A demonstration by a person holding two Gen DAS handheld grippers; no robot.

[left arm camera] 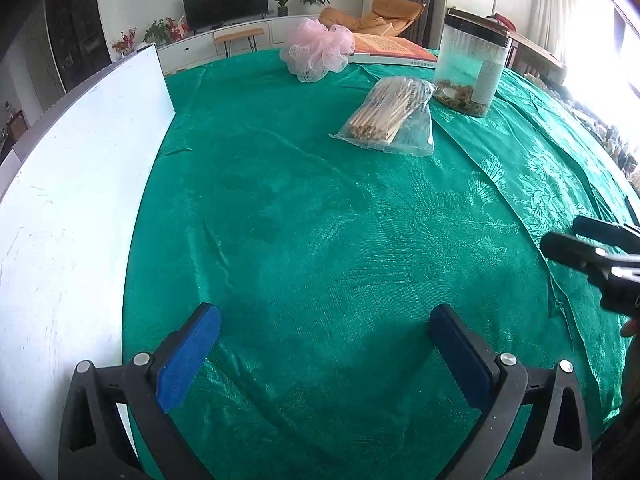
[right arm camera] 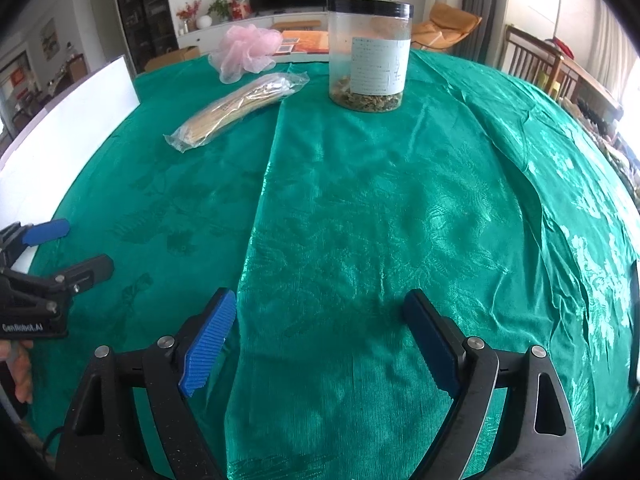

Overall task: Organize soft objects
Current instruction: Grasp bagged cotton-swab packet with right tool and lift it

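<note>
Both grippers are held spread and empty over bare green cloth (right arm camera: 360, 200) on the tabletop, angled down, apparently poised before a first reach. The left gripper (left arm camera: 326, 320) has nothing between its pads; the right gripper (right arm camera: 320, 320) likewise. The likely soft object, a pink puff (left arm camera: 318, 48), lies far ahead of both, slightly left of the right gripper's line, near a book (left arm camera: 392, 50). Nearer, a bag of sticks (right arm camera: 236, 108) lies ahead-left of the right gripper, and a jar (right arm camera: 370, 52) stands straight ahead of it. A white board (left arm camera: 80, 184) lies left of the left gripper, perhaps as a drop zone.
</note>
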